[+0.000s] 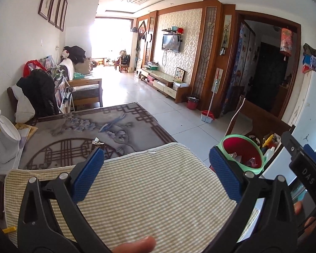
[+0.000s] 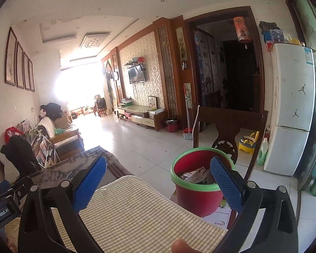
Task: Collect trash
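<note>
Trash bin (image 2: 197,191): round red plastic bucket with a pale green rim, lower right of centre in the right wrist view. It holds crumpled paper scraps (image 2: 194,174), white with some print; the print is too small to read. The bin sits on a white printed carton (image 2: 218,218) bearing a red oval logo, not legible. In the left wrist view the same bin (image 1: 243,154) shows at right, behind the right-hand pad.

One small crumpled paper scrap (image 1: 96,141) lies on the worktop, left of centre in the left wrist view, just above the tip of the left-hand pad.

Worktop: a striped cloth mat (image 1: 149,189), thin yellow-green and white bands with a stitched white edge, fills the lower frame. Beyond it lies a grey covering (image 1: 90,126) printed with blossoms, a blue bird and dark lattice fretwork.

Left gripper (image 1: 155,172): jaws wide apart, nothing between them; ribbed blue pads on black plastic arms. Right gripper (image 2: 158,186): likewise spread wide and empty.

Readable text: "DAS" on the black housing (image 1: 307,175) at right in the left wrist view; "GenRobot.AI" on the housing (image 2: 2,213) at lower left in the right wrist view.
</note>
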The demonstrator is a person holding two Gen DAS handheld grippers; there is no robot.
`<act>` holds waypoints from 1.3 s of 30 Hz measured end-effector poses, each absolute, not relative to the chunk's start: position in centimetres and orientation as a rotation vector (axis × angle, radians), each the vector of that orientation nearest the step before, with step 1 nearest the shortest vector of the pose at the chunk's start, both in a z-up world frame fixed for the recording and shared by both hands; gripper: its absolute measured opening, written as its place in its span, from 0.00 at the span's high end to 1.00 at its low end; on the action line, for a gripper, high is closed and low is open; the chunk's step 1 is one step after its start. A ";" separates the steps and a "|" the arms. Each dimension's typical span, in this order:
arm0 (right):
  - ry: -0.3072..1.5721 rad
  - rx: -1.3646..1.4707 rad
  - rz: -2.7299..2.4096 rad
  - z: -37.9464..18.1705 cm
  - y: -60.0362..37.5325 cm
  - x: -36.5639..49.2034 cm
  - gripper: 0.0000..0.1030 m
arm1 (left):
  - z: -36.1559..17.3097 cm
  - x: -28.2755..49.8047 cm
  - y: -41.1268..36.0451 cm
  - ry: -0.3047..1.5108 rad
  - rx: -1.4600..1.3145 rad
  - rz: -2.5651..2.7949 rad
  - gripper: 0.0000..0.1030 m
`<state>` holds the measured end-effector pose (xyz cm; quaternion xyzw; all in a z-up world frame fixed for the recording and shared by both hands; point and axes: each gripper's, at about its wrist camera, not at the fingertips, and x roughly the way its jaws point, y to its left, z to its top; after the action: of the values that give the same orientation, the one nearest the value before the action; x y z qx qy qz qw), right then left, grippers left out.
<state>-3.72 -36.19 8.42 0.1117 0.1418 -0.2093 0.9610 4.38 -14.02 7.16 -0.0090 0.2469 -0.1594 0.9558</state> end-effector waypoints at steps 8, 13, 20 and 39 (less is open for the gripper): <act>0.312 0.224 -0.440 8.1 -36.2 -3.8 0.07 | 6.7 4.5 -13.9 0.532 -0.005 -0.331 0.05; 0.317 0.226 -0.438 8.1 -36.3 -3.9 0.07 | 6.5 4.7 -13.6 0.545 -0.018 -0.326 0.05; 0.322 0.225 -0.426 8.0 -36.2 -3.8 0.07 | 6.4 4.5 -13.7 0.553 -0.013 -0.333 0.05; 0.336 0.217 -0.412 7.8 -36.0 -3.3 0.07 | 6.2 4.8 -13.9 0.573 -0.017 -0.332 0.05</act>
<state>-3.33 -36.01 7.81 0.1069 0.1656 -0.2033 0.9591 4.80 -13.88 6.21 -0.0085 0.2814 -0.1632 0.9456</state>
